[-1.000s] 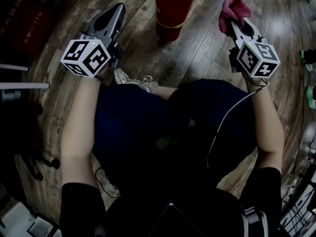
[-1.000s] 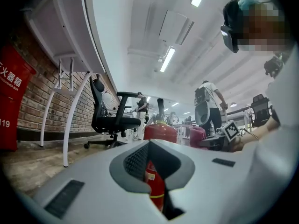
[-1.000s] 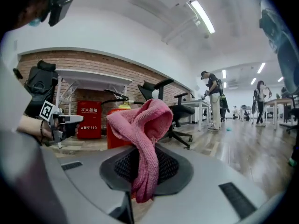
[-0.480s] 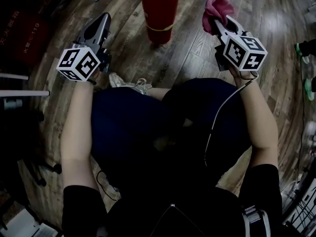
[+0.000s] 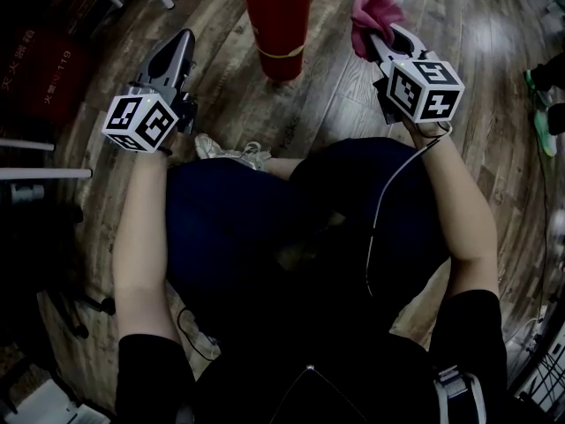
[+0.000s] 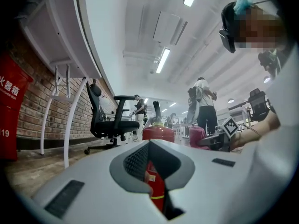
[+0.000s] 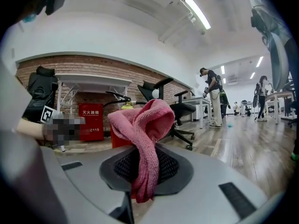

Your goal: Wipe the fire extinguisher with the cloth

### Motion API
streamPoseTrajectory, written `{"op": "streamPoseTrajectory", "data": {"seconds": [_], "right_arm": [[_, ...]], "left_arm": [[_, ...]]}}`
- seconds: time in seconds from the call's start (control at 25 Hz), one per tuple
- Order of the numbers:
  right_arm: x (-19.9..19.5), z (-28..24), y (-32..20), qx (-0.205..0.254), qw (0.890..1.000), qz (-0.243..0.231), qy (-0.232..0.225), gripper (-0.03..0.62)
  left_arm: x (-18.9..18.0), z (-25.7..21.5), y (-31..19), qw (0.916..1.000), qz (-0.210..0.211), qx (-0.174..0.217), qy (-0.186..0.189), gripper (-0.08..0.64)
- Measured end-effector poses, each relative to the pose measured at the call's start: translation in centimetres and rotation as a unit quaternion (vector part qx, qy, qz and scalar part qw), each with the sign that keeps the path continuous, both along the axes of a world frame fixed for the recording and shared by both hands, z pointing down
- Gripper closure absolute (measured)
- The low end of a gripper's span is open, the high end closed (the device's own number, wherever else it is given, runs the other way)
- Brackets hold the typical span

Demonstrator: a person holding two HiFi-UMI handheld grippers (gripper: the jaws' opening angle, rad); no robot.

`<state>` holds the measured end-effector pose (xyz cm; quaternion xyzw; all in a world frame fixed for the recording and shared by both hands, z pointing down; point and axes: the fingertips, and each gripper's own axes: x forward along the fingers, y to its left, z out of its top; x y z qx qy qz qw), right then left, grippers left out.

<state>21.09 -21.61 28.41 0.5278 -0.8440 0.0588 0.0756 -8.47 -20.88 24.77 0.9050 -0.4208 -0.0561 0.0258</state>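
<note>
Fire extinguisher (image 5: 279, 26), red with a yellow band near its base, is standing upright on the wooden floor (image 5: 344, 95) at the top of the head view, between the two grippers and just ahead of the person's knees. To its left the left gripper (image 5: 183, 35) is hovering clear of it, its fingers (image 6: 93, 181) pressing together and holding nothing; in the left gripper view the red cylinder is showing only through the hollow between those closed fingers, well beyond them. To its right the right gripper (image 5: 380, 35) is hanging near the extinguisher without touching it, its fingers (image 7: 196, 181) clamping the pink cloth (image 5: 372, 9), which is bunching up above the tips and drooping down through the hollow in the right gripper view. Both grippers are pointing away from the person, each carrying its marker cube (image 5: 141, 122) at the wrist end. A thin cable (image 5: 381, 228) is running back from the right gripper over the dark trousers (image 5: 256, 228), and a pale shoe (image 5: 231, 151) is peeking out below the left gripper. A red box (image 5: 40, 60) with white characters is sitting in shadow at the far left, by the brick wall (image 7: 93, 64). A black office chair (image 6: 110, 122) is standing on the floor beyond the left gripper, and people (image 6: 202, 104) are standing far off under the ceiling lights
</note>
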Motion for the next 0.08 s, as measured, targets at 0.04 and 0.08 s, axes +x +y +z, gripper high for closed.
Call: {"op": "streamPoseTrajectory", "data": {"seconds": [0.04, 0.08], "right_arm": [[-0.07, 0.02, -0.02, 0.0, 1.0, -0.001, 0.003, 0.522], [-0.15, 0.05, -0.04, 0.0, 1.0, -0.001, 0.006, 0.522]], "left_arm": [[0.19, -0.35, 0.26, 1.0, 0.004, 0.009, -0.001, 0.546], [0.39, -0.71, 0.53, 0.9998, 0.007, 0.019, -0.002, 0.546]]}}
